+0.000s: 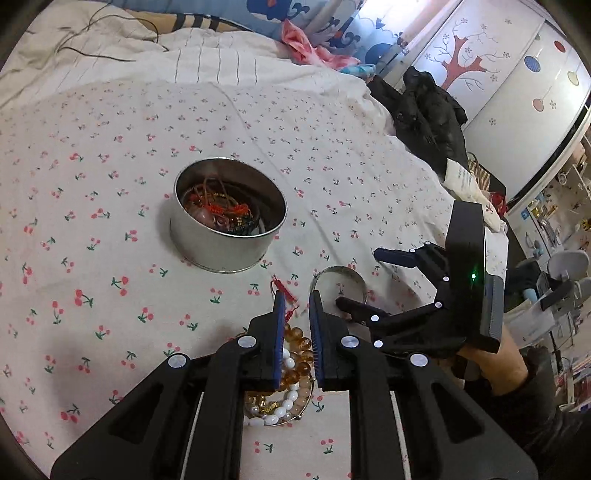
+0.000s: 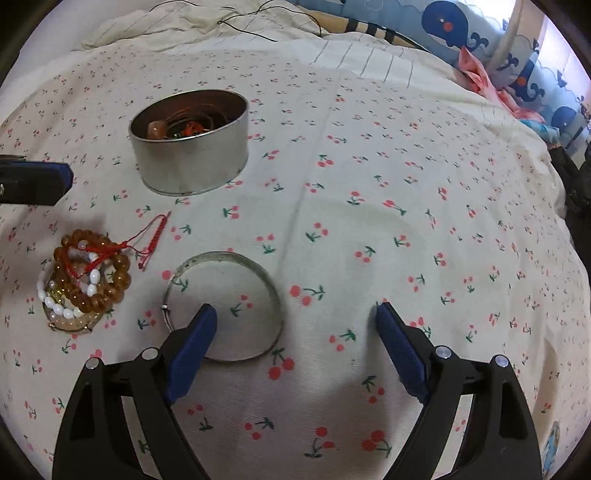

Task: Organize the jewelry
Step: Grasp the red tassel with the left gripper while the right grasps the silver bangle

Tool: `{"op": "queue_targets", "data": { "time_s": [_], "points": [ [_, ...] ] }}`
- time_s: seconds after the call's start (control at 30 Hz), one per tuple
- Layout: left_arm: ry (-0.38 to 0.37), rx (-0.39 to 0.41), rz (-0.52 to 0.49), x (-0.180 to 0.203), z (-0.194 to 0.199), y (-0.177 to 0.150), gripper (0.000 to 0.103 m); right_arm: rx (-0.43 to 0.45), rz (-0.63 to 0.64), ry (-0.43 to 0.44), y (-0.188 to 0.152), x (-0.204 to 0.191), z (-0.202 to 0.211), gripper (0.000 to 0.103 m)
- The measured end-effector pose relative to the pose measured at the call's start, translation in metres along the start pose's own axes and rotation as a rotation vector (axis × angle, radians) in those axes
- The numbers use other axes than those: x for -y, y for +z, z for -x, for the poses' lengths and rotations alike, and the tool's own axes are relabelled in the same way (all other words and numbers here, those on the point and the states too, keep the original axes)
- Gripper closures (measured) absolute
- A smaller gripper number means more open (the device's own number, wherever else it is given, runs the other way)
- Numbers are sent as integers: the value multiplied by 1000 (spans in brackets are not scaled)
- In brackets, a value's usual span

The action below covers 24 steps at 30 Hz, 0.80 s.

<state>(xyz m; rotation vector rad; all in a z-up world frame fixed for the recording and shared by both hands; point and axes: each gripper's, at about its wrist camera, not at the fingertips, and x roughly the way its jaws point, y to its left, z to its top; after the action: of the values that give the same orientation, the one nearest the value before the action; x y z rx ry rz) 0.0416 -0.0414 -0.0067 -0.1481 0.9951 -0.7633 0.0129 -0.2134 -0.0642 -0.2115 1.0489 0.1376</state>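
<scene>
A round metal tin holding several pieces of jewelry stands on the cherry-print bedsheet. A pile of amber and white bead bracelets with a red cord lies on the sheet. My left gripper hovers over the pile, its jaws a narrow gap apart and empty. A silver bangle lies flat to the right of the pile. My right gripper is wide open just above the bangle, its left finger over the ring; it also shows in the left wrist view.
A striped blanket and whale-print pillows lie at the far side of the bed. Black clothing sits at the bed's right edge. A thin black cable runs across the far sheet.
</scene>
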Motion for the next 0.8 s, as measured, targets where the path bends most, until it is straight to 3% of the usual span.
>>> {"op": "queue_targets", "data": {
  "time_s": [0.1,0.2,0.3,0.33,0.4,0.5,0.53,0.57,0.6,0.63,0.73,0.8],
  "points": [
    [28,2,3,-3,1,-1,91,-3,-15,20,-1,1,0,19],
    [51,-26,-55,6,-3,-2,88,-4,-16,25,-1,0,-1,19],
    [116,-60,-175,27,-22,-6,57,-4,-13,30,-1,0,-1,21],
    [166,-74,-229,36,-33,-10,54,-5,-13,31,1,3,-3,21],
    [262,-93,-289,43,-47,-17,54,-6,-15,32,0,3,-3,21],
    [307,-103,-295,41,-61,-21,55,-6,-14,31,0,2,-4,21],
    [298,-96,-279,39,-62,-20,60,-4,-14,33,0,2,-4,21],
    [274,-93,-236,35,-65,-16,88,-2,-15,36,1,2,-4,22],
    [264,-97,-205,31,-66,-14,99,2,-17,45,1,2,-3,27],
    [256,-92,-185,27,-66,-13,100,9,-32,70,1,3,-2,30],
    [196,-71,-92,15,-54,-7,100,17,-85,145,2,8,-2,74],
    [126,-18,-34,11,-32,0,100,30,-126,166,3,16,0,89]
  ]
}}
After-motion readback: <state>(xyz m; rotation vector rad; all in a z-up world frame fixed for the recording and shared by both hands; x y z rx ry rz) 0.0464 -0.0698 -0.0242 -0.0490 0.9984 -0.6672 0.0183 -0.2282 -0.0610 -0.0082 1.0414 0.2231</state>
